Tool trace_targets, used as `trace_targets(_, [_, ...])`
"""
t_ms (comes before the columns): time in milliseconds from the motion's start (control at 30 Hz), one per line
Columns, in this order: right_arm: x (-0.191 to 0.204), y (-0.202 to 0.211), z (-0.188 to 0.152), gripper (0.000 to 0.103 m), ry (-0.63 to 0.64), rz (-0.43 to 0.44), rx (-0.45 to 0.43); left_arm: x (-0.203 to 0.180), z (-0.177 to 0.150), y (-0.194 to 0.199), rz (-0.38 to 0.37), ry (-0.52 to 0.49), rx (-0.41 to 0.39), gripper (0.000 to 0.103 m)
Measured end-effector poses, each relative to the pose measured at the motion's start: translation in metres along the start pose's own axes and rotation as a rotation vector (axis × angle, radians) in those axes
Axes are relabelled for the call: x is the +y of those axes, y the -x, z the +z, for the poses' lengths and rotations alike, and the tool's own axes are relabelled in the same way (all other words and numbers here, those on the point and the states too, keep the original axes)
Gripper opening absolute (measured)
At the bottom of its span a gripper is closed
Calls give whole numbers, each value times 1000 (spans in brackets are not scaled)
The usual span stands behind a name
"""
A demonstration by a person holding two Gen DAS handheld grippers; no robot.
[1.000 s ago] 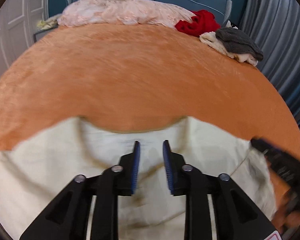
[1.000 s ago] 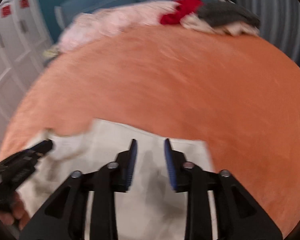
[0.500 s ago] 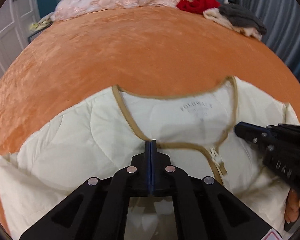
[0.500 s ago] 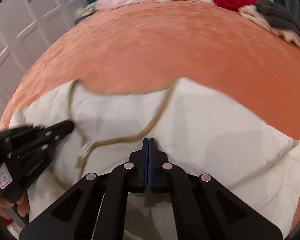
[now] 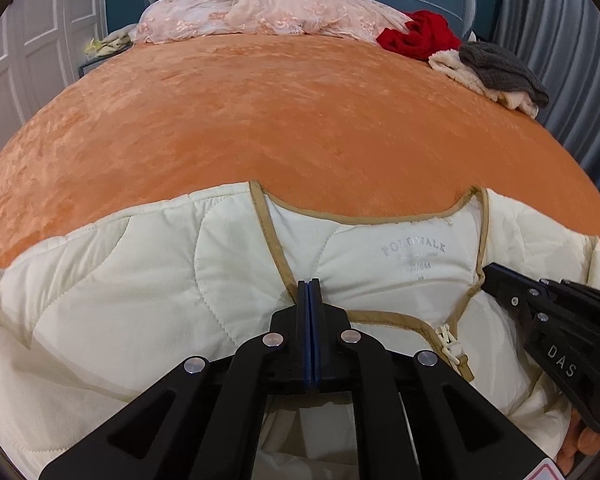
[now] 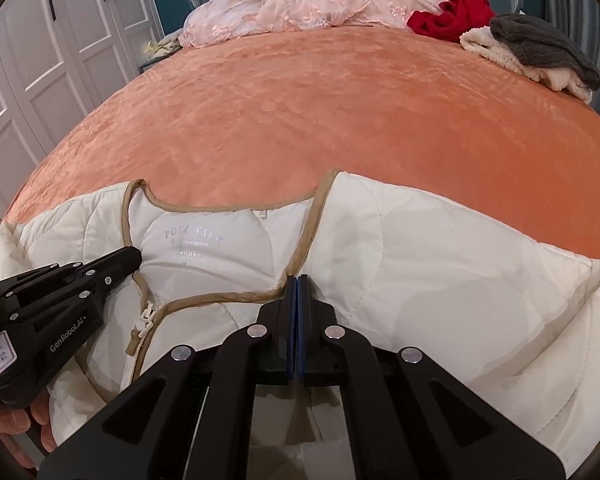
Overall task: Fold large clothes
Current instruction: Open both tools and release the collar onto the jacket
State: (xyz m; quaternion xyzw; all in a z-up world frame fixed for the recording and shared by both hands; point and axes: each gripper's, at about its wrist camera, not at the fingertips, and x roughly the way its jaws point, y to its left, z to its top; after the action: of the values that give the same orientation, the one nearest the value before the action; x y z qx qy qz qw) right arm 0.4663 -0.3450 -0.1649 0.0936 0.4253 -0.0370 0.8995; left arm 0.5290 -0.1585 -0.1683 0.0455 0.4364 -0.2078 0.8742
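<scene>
A cream quilted jacket (image 5: 132, 320) with tan trim is lying spread across the lower half of both frames on an orange bedspread (image 5: 280, 120), its neckline facing the far side. The left gripper (image 5: 309, 285) is pinching the tan collar edge, its jaws just beginning to ease apart with the fabric between them, while the right gripper (image 6: 297, 280) is clenched on the opposite collar edge. Pink (image 5: 260, 12), red (image 5: 420, 36) and grey (image 5: 500, 68) clothes are sitting along the top of the frame.

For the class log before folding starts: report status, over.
Left tool and right tool shut on cream jacket's tan neckline trim. Jacket flat on orange bedspread. Other clothes far off.
</scene>
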Motion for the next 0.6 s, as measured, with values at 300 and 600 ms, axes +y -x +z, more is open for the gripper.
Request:
trace_targets(300, [7, 31, 6, 5, -6, -58, -10, -3, 4, 30, 88, 18, 24, 8])
trace_targets(600, [-35, 187, -84, 52, -136, 29, -36, 45, -62, 173, 60, 192, -28, 73])
